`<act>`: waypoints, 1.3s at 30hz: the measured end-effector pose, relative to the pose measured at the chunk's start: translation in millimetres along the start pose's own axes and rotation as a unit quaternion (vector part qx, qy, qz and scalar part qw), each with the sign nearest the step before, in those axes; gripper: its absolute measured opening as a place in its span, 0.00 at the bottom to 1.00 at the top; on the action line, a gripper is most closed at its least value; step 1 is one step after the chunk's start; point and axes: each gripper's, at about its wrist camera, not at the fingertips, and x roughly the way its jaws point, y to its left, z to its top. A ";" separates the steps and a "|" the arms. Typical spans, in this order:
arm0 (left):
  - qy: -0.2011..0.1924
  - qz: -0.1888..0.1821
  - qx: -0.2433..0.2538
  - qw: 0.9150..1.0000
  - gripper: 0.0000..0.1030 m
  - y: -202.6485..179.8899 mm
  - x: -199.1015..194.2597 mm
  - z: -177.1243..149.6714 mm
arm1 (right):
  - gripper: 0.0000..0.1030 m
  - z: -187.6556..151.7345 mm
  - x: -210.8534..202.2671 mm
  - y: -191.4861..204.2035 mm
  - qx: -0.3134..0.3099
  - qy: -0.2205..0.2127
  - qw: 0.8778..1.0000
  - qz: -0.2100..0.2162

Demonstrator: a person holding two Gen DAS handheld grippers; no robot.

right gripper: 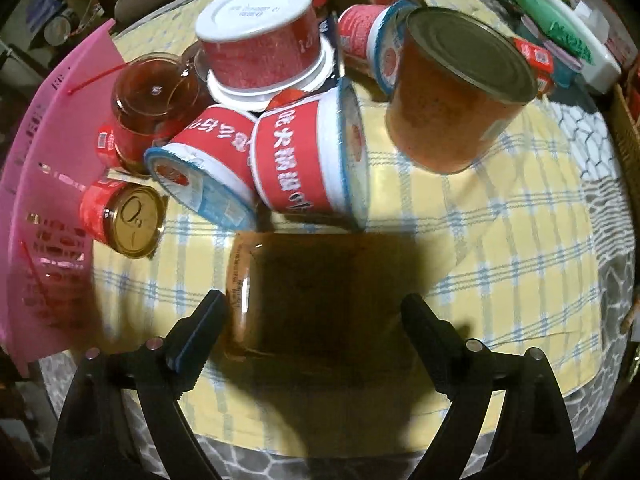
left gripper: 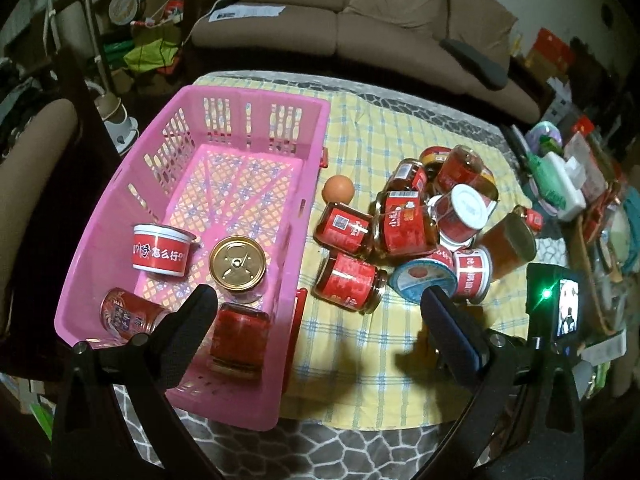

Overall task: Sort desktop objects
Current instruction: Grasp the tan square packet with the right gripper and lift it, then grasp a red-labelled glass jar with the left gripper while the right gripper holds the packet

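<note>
A pink basket point(left gripper: 100, 248) stands on the left of the checked cloth. It holds a white-rimmed red cup point(left gripper: 162, 250), a gold-lidded jar point(left gripper: 238, 266) and two lying red jars point(left gripper: 238, 338). My left gripper point(left gripper: 316, 312) is open and empty, over the basket's near right corner. A pile of red jars and cups point(left gripper: 404, 224) lies right of the basket, with an egg point(left gripper: 338, 189) beside it. My right gripper point(right gripper: 314, 316) is open above the cloth, in front of the pile point(right gripper: 304, 160). A tilted tin can point(right gripper: 452, 92) lies at the pile's right.
A brown sofa point(left gripper: 360, 20) stands behind the table. Clutter of bottles and boxes point(left gripper: 568, 176) fills the table's right edge. The right gripper's body with a small screen point(left gripper: 560, 304) shows in the left wrist view. The pink basket's wall point(right gripper: 44, 184) is left of my right gripper.
</note>
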 end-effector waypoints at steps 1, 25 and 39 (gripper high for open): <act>0.001 0.000 0.002 1.000 0.99 0.2 0.2 0.3 | 0.88 -0.2 1.0 1.0 -0.006 0.003 1.000 -0.005; -0.024 0.029 0.179 0.983 0.98 -65.1 26.1 -20.4 | 0.77 -13.2 -101.5 -52.5 0.077 -0.111 0.991 0.023; -0.029 0.058 0.252 0.966 0.82 -95.8 88.2 -41.8 | 0.77 -5.7 -104.0 -67.6 0.089 -0.120 0.988 0.048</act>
